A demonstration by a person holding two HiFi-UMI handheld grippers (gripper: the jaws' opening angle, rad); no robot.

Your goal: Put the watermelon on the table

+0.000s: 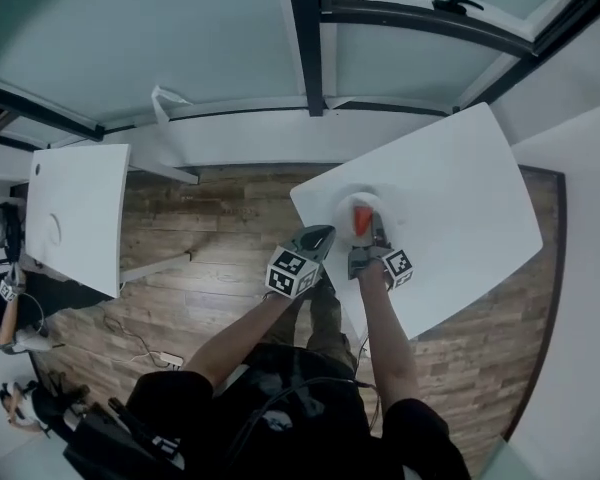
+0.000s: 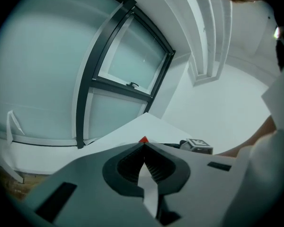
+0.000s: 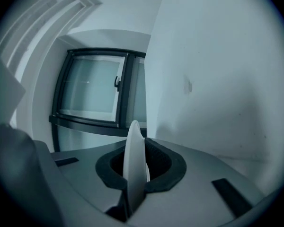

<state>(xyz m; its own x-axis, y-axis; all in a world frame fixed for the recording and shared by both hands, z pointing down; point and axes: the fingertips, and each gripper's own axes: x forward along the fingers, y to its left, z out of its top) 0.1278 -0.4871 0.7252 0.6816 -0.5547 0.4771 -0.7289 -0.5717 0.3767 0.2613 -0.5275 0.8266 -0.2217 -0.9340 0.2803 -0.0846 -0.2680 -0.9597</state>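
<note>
Both arms reach forward from the body, forearms bare. The left arm (image 1: 230, 336) angles inward. The left gripper (image 1: 326, 232) has its jaws together at the tips, with nothing between them. The right arm (image 1: 388, 343) runs straight ahead. The right gripper (image 1: 365, 238) has its jaws clamped on the rim of a thin white plate (image 3: 132, 167), seen edge-on between them. The grippers sit side by side, near but apart, both pointing away from the body.

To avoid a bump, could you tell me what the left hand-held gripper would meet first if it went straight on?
Most likely the watermelon on the plate: its red tip shows just beyond the closed jaws of the left hand-held gripper. Depth is unclear, so the table might come first.
</note>
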